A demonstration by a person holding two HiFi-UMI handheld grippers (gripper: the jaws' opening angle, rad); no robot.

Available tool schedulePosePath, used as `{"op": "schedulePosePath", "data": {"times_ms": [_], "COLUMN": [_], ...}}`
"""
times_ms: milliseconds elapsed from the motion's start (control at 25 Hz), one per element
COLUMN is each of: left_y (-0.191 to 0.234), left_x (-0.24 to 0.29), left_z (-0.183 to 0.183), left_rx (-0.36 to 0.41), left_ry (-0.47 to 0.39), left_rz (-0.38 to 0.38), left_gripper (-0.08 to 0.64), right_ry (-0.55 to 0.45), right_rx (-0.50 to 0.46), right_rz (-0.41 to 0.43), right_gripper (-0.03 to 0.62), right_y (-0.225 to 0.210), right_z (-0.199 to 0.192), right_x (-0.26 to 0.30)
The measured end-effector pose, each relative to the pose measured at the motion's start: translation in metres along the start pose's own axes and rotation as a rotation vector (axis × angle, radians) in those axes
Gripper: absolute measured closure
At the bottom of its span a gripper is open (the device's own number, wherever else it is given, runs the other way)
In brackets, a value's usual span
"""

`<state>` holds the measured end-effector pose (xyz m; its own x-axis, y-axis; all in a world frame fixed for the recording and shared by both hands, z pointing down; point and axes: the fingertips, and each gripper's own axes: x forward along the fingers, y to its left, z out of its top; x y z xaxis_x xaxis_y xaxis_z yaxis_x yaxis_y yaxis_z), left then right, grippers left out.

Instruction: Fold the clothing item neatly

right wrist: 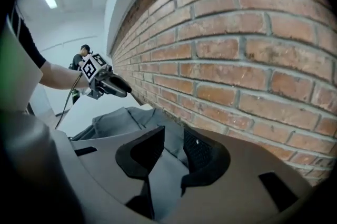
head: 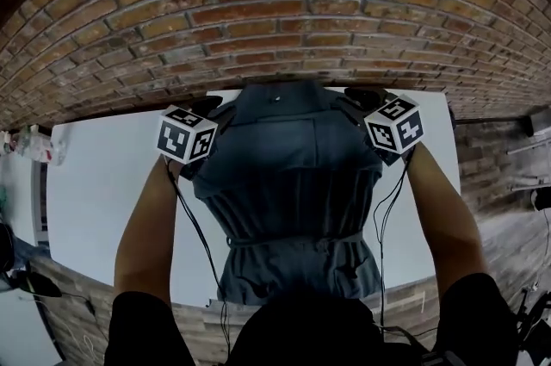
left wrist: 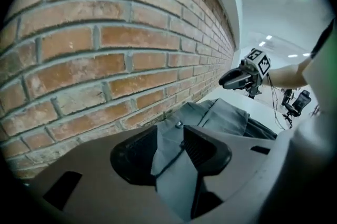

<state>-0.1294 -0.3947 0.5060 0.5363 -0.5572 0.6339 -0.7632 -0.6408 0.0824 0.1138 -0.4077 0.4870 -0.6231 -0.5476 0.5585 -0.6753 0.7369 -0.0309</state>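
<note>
- Your left tongs (left wrist: 169, 150) are released: the two pads stand apart, and a fold of the garment (head: 288, 175) runs loose up the gap between them.
- There's a small round snap (left wrist: 179, 124) on the cloth just past the tips of those pads.
- Your right tongs (right wrist: 171, 149) are the same story: pads spread, grey cloth lying in the channel between them and not pinched.
- The garment is a dark blue-grey piece, spread flat on the white surface (head: 95, 183). Its collar end sits up against the foot of the brick wall (head: 258, 3) and its wide lower end comes toward you.
- Both tongs sit at the top corners of the garment, one at each shoulder, close to the wall and pointing down at the cloth.
- A thin waist tie (head: 293, 240) crosses the garment below its middle, and the cloth below it falls in pleats.
- The lower hem reaches the near edge of the surface, partly hidden under your own dark top.
- The left marker cube (head: 187, 134) and the right marker cube (head: 394, 125) ride on top of the tongs, either side of the garment's chest.
- Black cables (head: 194, 226) trail back from both tongs along your bare forearms.
- To either side of the garment, the white surface shows bare.
</note>
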Motion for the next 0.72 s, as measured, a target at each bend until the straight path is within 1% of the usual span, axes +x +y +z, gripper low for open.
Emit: {"op": "schedulePosePath", "data": {"times_ms": [80, 200, 360, 480, 600, 640, 720], "left_y": [0.013, 0.027, 0.037, 0.039, 0.041, 0.042, 0.044], "left_x": [0.031, 0.071, 0.109, 0.125, 0.135, 0.138, 0.142], "left_z": [-0.004, -0.013, -0.025, -0.029, -0.038, -0.040, -0.042], "left_rx": [0.004, 0.016, 0.016, 0.017, 0.006, -0.001, -0.018], "left_ry": [0.051, 0.130, 0.211, 0.248, 0.279, 0.286, 0.295], "left_rz": [-0.012, -0.027, -0.047, -0.065, -0.071, -0.067, -0.063], "left_gripper": [0.422, 0.422, 0.422, 0.422, 0.423, 0.422, 0.423], "right_ry": [0.044, 0.117, 0.232, 0.329, 0.374, 0.387, 0.416], "right_rx": [0.033, 0.065, 0.113, 0.148, 0.177, 0.171, 0.125], "right_rz": [0.023, 0.048, 0.121, 0.204, 0.282, 0.290, 0.271], "right_gripper": [0.489, 0.489, 0.489, 0.485, 0.448, 0.442, 0.443], "right_y": [-0.016, -0.038, -0.053, -0.050, -0.038, -0.036, -0.035], "right_z": [-0.009, -0.025, -0.045, -0.058, -0.061, -0.063, -0.067], "right_x": [0.028, 0.066, 0.104, 0.120, 0.129, 0.132, 0.138]}}
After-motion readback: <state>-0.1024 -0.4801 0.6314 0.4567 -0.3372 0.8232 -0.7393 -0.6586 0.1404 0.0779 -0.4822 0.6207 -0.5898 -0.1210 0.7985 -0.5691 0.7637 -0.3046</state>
